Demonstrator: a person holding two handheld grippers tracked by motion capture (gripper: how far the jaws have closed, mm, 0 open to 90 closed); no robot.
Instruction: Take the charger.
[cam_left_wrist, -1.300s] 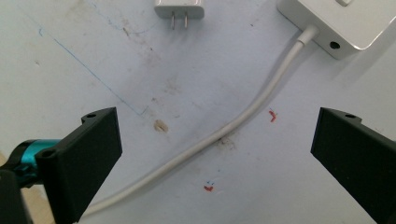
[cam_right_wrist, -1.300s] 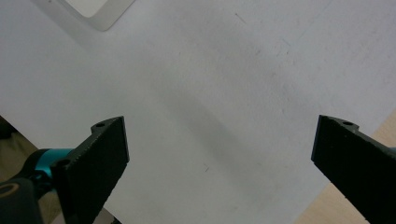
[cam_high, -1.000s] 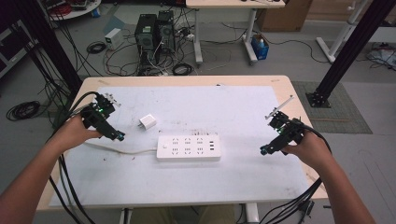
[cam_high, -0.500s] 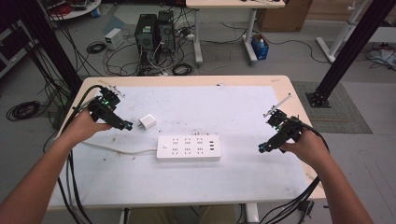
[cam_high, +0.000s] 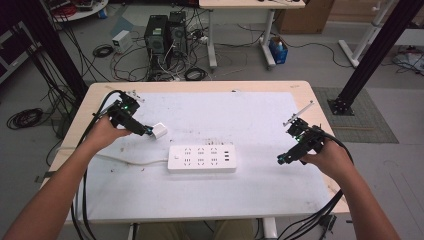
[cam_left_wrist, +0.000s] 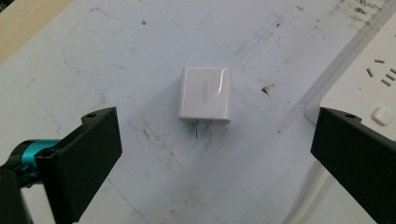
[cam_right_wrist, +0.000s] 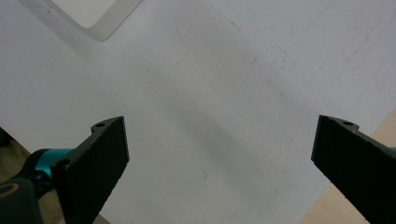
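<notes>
On the pale-wood table (cam_high: 320, 107) with its scuffed white mat, work looks barely begun; the long white plastic power strip (cam_high: 202, 158) lies flat near the middle of the mat, all its sockets bare, its white cord running off toward the left edge; the small white square plug-in charger (cam_high: 160, 131) lies loose on the mat just up and left of the strip, not touching it; in the left gripper view the charger (cam_left_wrist: 205, 94) rests on its broad face, two metal prongs pointing back toward the camera, a corner of the strip at the right edge; grasping, lifting and plugging in all appear still to do, as a judgement; left gripper (cam_high: 145, 132), held in a hand reaching in from the left, points right and down, tips just beside the charger; its jaws stand wide apart with the charger between and beyond them, nothing gripped; right gripper (cam_high: 282, 160) hovers over bare mat well right of the strip, tilted down-left, forearm coming from the lower right; its jaws also wide apart, empty.
</notes>
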